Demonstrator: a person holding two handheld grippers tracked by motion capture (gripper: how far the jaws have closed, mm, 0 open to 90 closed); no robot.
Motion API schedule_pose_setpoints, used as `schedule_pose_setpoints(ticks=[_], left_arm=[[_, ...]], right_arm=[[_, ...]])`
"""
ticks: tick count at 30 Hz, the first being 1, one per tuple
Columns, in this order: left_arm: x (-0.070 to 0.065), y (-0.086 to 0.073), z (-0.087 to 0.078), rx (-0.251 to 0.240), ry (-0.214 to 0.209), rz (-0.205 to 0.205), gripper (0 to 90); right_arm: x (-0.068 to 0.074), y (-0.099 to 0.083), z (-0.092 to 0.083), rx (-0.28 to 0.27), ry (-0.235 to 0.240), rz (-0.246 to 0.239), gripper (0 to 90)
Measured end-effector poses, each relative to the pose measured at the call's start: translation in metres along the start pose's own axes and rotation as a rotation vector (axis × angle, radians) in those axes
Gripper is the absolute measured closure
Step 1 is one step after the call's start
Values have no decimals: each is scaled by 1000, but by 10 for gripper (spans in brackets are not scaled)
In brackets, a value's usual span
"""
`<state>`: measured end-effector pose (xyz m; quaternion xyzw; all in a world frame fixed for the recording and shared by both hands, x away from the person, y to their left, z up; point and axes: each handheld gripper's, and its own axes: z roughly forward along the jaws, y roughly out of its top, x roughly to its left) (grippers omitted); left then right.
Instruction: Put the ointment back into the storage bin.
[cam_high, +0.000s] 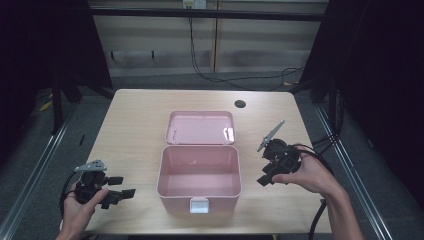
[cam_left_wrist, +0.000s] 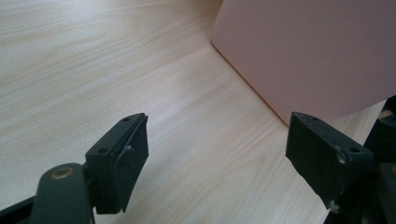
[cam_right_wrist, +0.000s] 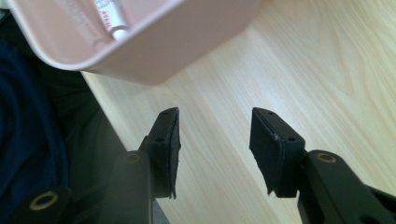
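The open pink box (cam_high: 199, 177) sits mid-worktop (cam_high: 135, 115) between both empty, wide-open hand-held grippers: left (cam_high: 119, 189) near the front-left corner, right (cam_high: 265, 176) closer.

I am looking into what reads as a lab or recording bay, not a home. A pale wood-grain table with a round cable hole (cam_high: 240, 104) near its far edge stands alone on grey carpet. Black curtains (cam_high: 380, 60) hang at the left and right. Metal floor rails (cam_high: 30, 180) run along both sides of the table. Black cables (cam_high: 235, 77) trail down the far beige panelled wall (cam_high: 160, 35) and across the floor.
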<state>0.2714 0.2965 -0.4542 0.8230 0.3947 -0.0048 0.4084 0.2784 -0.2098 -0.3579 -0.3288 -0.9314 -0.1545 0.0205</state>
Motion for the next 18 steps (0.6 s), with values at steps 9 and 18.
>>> schedule_pose_setpoints(ticks=[9, 18], left_arm=[[0, 0, 0, 1, 2, 1, 211], [0, 0, 0, 1, 5, -1, 210]], right_arm=[[-9, -21, 13, -28, -27, 92, 534], [-17, -40, 39, -45, -33, 170, 529]])
